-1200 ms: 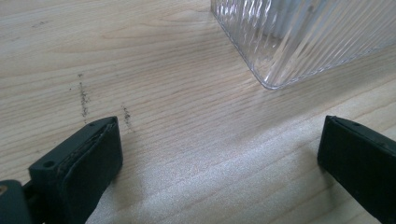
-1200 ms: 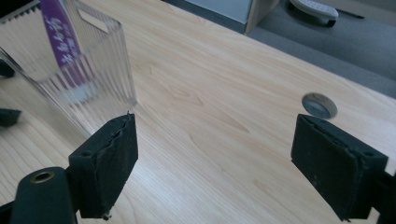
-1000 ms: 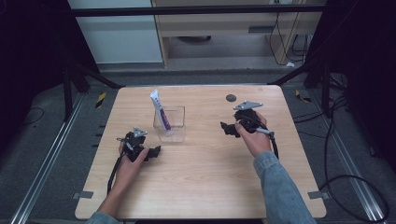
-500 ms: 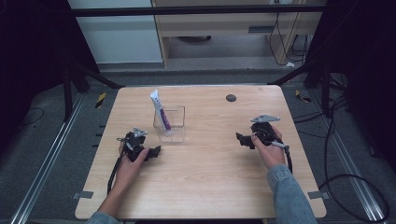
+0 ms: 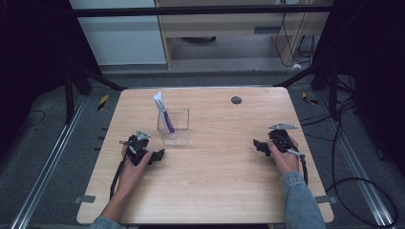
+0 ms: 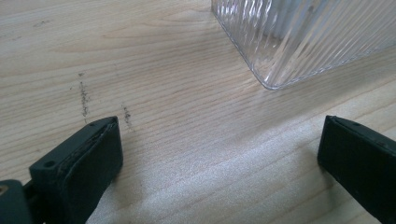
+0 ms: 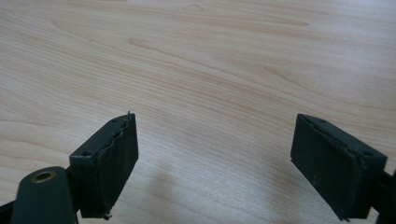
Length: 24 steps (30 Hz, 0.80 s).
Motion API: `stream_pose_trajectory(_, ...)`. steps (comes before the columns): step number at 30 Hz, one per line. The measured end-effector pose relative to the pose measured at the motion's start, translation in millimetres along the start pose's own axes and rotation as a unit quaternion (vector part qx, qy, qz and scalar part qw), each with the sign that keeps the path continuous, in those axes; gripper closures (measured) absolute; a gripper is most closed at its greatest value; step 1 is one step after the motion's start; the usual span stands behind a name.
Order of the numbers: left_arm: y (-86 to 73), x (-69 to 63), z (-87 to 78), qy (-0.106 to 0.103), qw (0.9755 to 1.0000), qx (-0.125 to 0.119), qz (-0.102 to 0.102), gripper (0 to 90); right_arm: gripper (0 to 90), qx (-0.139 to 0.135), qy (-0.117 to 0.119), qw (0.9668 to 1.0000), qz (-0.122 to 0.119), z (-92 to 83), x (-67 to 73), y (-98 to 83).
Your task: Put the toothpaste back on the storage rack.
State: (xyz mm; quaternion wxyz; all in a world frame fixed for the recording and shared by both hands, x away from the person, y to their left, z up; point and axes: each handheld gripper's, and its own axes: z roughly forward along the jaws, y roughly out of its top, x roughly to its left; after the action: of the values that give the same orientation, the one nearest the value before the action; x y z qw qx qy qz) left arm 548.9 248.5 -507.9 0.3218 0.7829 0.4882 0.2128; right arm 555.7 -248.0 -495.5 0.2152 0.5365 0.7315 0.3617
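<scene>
tube (image 5: 163, 112) already stands in the clear box (image 5: 174, 128)
both the left gripper (image 5: 160, 155) and right gripper (image 5: 258, 144) rest spread, empty, on the table (image 5: 215, 191).

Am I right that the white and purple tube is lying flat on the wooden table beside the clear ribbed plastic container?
Not quite: the white and purple tube stands leaning inside the clear ribbed plastic container, not flat beside it, as the high view shows. The container does sit on the wooden table.

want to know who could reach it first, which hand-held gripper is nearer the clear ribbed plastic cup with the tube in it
Left. The left hand-held gripper rests just in front of the clear ribbed plastic cup, a little to its left. The right hand-held gripper sits far off near the table's right edge.
</scene>
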Motion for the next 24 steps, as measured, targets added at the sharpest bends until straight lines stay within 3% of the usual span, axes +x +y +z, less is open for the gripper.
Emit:
stream_pose_trajectory(5,0.0,-0.1,0.1,0.000,1.0000,0.000,0.000,0.0,15.7,-0.007,-0.008,0.9998,0.014,3.8,-7.0,-0.2)
stream_pose_trajectory(17,0.0,-0.2,0.3,0.000,1.0000,-0.001,-0.002,0.0,14.8,0.013,-0.028,0.9993,0.019,10.5,-20.2,-4.1)
stream_pose_trajectory(20,0.1,-0.1,0.2,0.000,1.0000,0.000,-0.001,0.0,14.4,0.007,-0.030,0.9993,0.021,12.3,-20.5,-4.1)
stream_pose_trajectory(23,0.1,-0.1,0.2,0.000,1.0000,0.000,-0.001,0.0,12.8,0.005,-0.039,0.9992,0.007,14.8,-19.1,-4.6)
stream_pose_trajectory(24,0.1,-0.3,0.3,0.000,1.0000,-0.001,-0.002,0.0,11.7,0.010,-0.043,0.9990,-0.008,15.9,-17.1,-4.3)
